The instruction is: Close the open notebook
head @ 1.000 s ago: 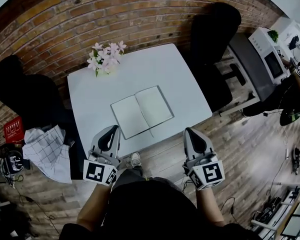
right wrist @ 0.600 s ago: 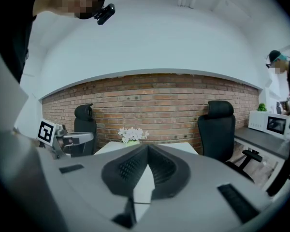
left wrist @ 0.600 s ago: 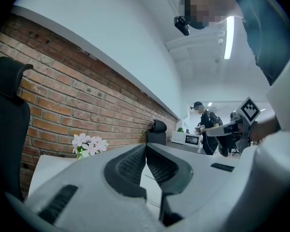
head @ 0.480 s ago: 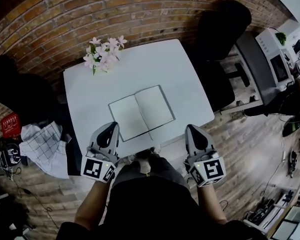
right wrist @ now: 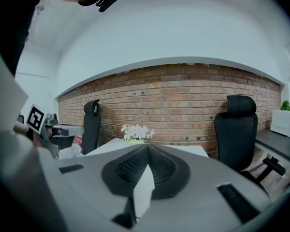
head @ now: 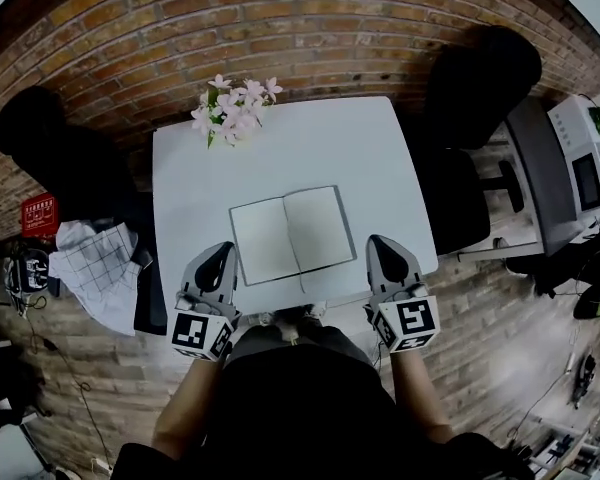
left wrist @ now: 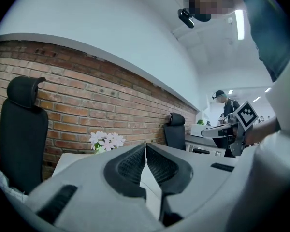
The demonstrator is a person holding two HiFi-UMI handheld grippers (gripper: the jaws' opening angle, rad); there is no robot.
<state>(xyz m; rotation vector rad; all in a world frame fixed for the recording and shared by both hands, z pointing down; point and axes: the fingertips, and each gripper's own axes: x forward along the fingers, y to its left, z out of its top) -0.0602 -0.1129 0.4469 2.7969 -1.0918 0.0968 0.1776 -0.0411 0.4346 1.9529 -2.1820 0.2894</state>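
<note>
A brick wall (head: 310, 28) backs a white counter (head: 310, 138) standing on a wooden floor. The notebook (head: 293, 233) lies flat and open by the counter's near edge, both blank pages facing up and the spine running away from the person, so none of the closing is done yet. The left gripper (head: 218, 255) hovers just beside the left page and the right gripper (head: 382, 245) just beside the right page. As far as the head view shows, neither touches the book. Both pairs of jaws are clenched with nothing between them. By my judgement the whole job is left: get a tip under one cover, swing it over the spine and press it down. Pale flowers (head: 235, 108) stand at the far left corner, well apart from the notebook and out of either cover's sweep. A black chair (head: 480, 68) stands off the counter's right side and another (head: 40, 138) off its left, with a checked cloth (head: 95, 268) lower left. Nothing rests on the pages.
</note>
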